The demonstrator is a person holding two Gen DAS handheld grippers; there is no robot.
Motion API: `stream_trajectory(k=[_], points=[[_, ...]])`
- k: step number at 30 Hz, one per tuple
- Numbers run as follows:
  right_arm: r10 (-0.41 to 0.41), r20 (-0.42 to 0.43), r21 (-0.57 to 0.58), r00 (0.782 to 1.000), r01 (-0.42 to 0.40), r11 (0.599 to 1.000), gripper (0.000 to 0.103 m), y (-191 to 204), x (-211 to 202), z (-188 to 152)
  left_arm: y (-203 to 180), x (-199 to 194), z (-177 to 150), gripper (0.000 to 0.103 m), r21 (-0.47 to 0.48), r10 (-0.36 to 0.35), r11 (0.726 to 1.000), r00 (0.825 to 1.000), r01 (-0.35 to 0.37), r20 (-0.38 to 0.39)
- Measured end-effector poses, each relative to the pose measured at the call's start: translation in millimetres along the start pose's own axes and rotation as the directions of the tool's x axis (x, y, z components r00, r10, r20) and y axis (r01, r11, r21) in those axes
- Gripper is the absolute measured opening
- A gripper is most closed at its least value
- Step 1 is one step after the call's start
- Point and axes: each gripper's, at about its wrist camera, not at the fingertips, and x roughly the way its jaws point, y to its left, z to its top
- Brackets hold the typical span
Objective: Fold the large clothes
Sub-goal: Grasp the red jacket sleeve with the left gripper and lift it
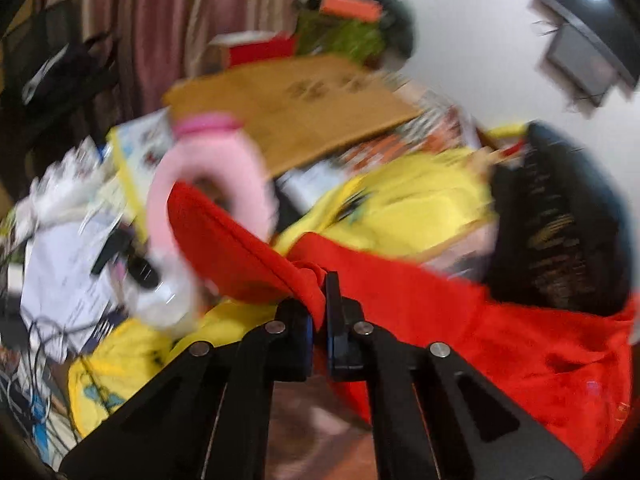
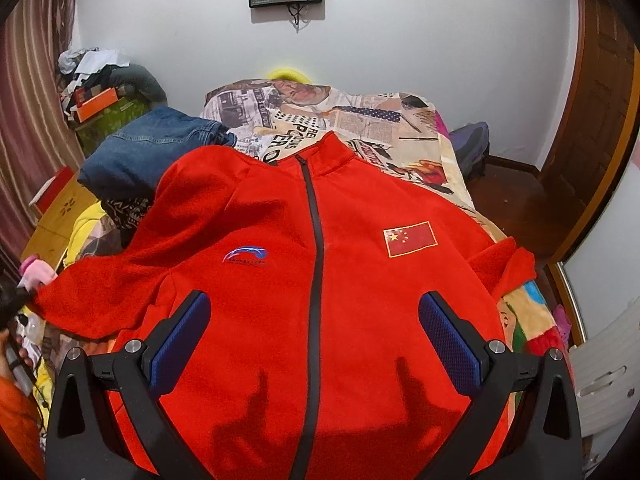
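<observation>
At L tongs [image 1: 319, 312]: jacket [image 2: 320, 280] cuff edge

We record a red jacket [image 2: 260, 280] at frame centre, with a black zip [image 2: 314, 248], a red-and-yellow flag patch [image 2: 410, 239] and a blue-and-white logo [image 2: 245, 259]. Beneath it, the bed cover [image 2: 360, 120] carries a newspaper-collage print. At upper left lie blue denim jeans [image 2: 152, 148]. At far left hang curtains [image 2: 28, 92] striped pink and beige. The right gripper [image 2: 314, 344] shows blue pads [image 2: 180, 340] on black.
</observation>
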Motion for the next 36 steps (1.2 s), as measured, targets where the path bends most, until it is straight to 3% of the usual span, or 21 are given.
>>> stream_trajectory(k=[3, 5, 10, 14, 19, 24, 31, 36], points=[[0.007, 0.012, 0.008, 1.0, -0.007, 1.0, 0.103, -5, -3, -1, -37, -35, 16, 0.003, 0.063, -0.093, 0.994, 0.992, 0.088, 0.083], [0.012, 0.021, 0.01, 1.0, -0.012, 1.0, 0.103, -8, -5, -1, -67, -58, 23, 0.003, 0.114, -0.168, 0.982, 0.977, 0.153, 0.129], [0.02, 0.047, 0.003, 0.999, -0.02, 1.0, 0.103, -15, -10, 0, -139, -107, 35, 0.003, 0.246, -0.344, 0.923, 0.919, 0.295, 0.191], [0.03, 0.068, 0.0, 0.997, -0.03, 1.0, 0.103, -22, -12, 2, -199, -141, 31, 0.003, 0.362, -0.478, 0.845, 0.859, 0.394, 0.183], [0.033, 0.091, -0.007, 0.995, -0.033, 0.999, 0.103, -31, -14, 2, -271, -161, 13, 0.003, 0.463, -0.6, 0.729, 0.796, 0.504, 0.079], [0.032, 0.098, -0.01, 0.995, -0.031, 0.999, 0.103, -42, -13, 3, -334, -169, -35, 0.003, 0.559, -0.653, 0.61, 0.756, 0.561, -0.047], [0.014, 0.082, -0.005, 0.997, -0.014, 1.0, 0.103, -61, -11, -4, -401, -150, -122, 0.003, 0.642, -0.594, 0.461, 0.75, 0.613, -0.29], [-0.008, 0.043, 0.01, 0.999, 0.008, 1.0, 0.103, -77, -4, -13, -417, -132, -180, 0.003, 0.642, -0.505, 0.39, 0.737, 0.66, -0.45]])
